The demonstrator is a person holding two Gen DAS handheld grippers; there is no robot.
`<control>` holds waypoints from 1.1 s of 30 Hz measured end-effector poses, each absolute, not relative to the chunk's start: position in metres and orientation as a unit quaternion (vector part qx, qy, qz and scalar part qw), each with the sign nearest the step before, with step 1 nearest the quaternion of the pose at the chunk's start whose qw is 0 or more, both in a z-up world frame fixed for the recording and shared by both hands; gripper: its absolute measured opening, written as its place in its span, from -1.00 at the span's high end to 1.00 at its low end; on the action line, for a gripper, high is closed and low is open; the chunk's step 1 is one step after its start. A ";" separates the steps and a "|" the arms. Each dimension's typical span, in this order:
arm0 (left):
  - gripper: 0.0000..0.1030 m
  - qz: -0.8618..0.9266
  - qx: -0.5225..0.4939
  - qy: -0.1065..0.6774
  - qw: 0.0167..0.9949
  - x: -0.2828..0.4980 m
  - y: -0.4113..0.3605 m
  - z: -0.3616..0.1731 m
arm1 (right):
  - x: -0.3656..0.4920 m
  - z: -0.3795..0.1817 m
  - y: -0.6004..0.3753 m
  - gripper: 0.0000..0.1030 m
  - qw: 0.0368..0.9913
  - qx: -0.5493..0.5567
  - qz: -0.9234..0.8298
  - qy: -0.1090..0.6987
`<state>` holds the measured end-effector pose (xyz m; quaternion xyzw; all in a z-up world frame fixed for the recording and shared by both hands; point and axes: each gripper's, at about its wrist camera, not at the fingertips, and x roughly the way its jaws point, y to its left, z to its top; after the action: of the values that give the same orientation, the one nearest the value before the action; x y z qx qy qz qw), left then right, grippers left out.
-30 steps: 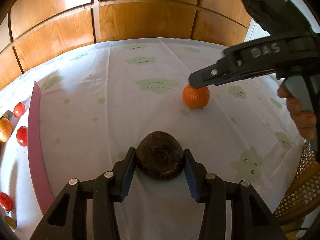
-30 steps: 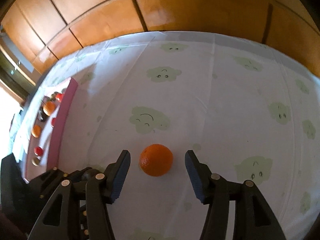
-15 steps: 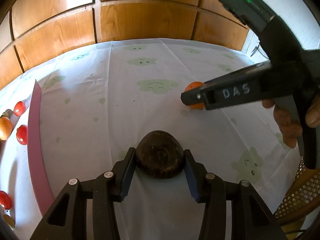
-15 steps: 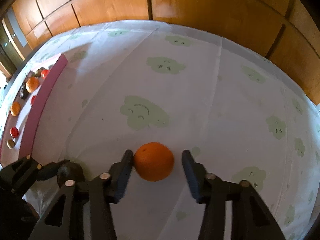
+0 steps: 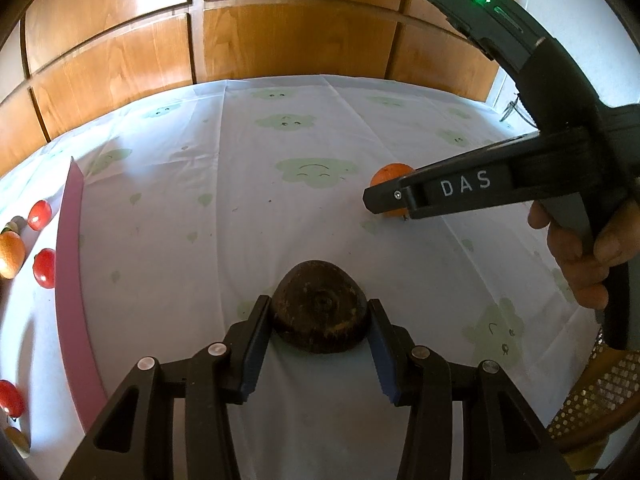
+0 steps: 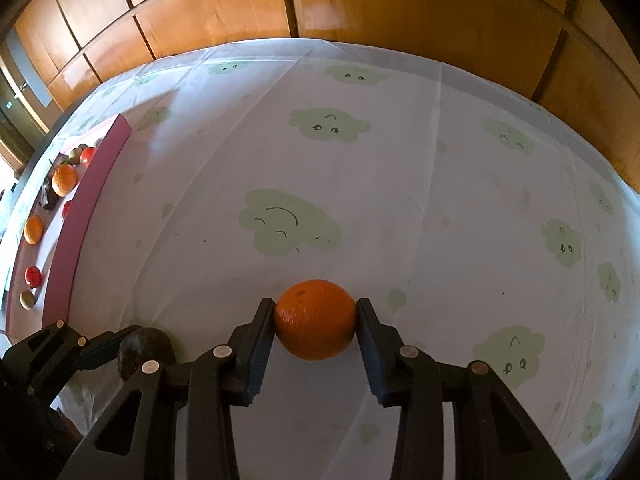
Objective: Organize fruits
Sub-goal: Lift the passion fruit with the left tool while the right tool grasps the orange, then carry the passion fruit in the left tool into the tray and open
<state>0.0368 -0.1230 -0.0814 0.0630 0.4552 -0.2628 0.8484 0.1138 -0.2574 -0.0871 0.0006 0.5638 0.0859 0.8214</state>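
My left gripper [image 5: 318,320] is shut on a dark brown round fruit [image 5: 319,306] that rests on the white cloud-print tablecloth [image 5: 240,200]. My right gripper [image 6: 316,322] is shut on an orange [image 6: 315,319] on the cloth. In the left wrist view the right gripper's finger covers most of the orange [image 5: 390,174]. In the right wrist view the left gripper and its dark fruit [image 6: 138,350] show at the lower left.
A pink-edged tray [image 6: 86,208] lies at the left with several fruits: oranges [image 6: 64,179], red tomatoes [image 5: 44,268] and small brownish fruits. Wooden panels [image 6: 360,4] run behind the table. A wicker chair [image 5: 592,400] stands at the lower right.
My right gripper moved forward around the orange and closed on it. My left gripper kept its hold on the dark fruit and stayed in place.
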 end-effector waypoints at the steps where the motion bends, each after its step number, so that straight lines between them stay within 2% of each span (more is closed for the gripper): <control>1: 0.09 -0.263 0.063 0.457 0.847 0.038 -0.123 -0.081 | 0.114 -0.087 -0.257 0.21 0.822 -0.002 0.086 0.563; 13: 0.09 -0.251 0.046 0.476 0.841 0.039 -0.119 -0.067 | 0.115 -0.087 -0.256 0.21 0.824 -0.007 0.085 0.560; 25: 0.09 -0.223 0.035 0.425 0.877 0.031 -0.099 -0.015 | 0.113 -0.086 -0.251 0.21 0.829 -0.028 0.080 0.553; 33: 0.09 -0.177 0.022 0.413 0.893 0.037 -0.068 -0.002 | 0.113 -0.086 -0.250 0.21 0.829 -0.030 0.077 0.554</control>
<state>0.0373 -0.0679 -0.0016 0.0221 0.4132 -0.1771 0.8930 0.1127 -0.2505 -0.0859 -0.0301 0.5535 0.0773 0.8287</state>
